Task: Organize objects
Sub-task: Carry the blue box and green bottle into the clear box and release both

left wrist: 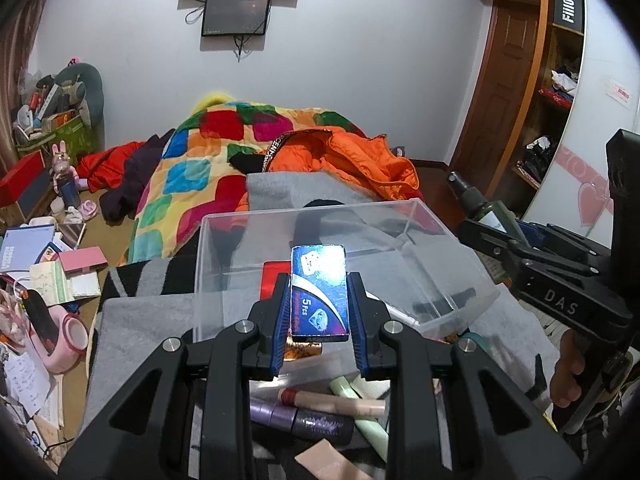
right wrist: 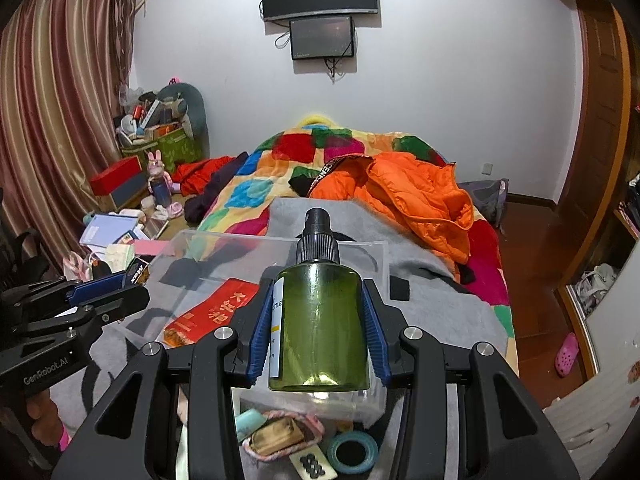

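My left gripper (left wrist: pixel 319 280) is shut on a small blue box (left wrist: pixel 319 292) marked "5 Pcs", held above the near edge of a clear plastic bin (left wrist: pixel 224 232). Inside the bin lies a red packet (right wrist: pixel 212 312). My right gripper (right wrist: pixel 318 312) is shut on a green spray bottle (right wrist: pixel 320 320) with a black pump top, also held over the bin (right wrist: pixel 180 240). In the left wrist view the right gripper (left wrist: pixel 504 236) and its bottle (left wrist: pixel 480 210) show at the right. In the right wrist view the left gripper (right wrist: pixel 120 292) sits at the left edge.
Loose cosmetics tubes (left wrist: pixel 332 400), a teal tape roll (right wrist: pixel 352 452) and small items lie on the grey blanket (left wrist: pixel 140 320) below the grippers. An orange jacket (right wrist: pixel 408 196) and patchwork quilt (left wrist: pixel 188 168) cover the bed behind. Papers and boxes (left wrist: pixel 52 260) clutter the floor left.
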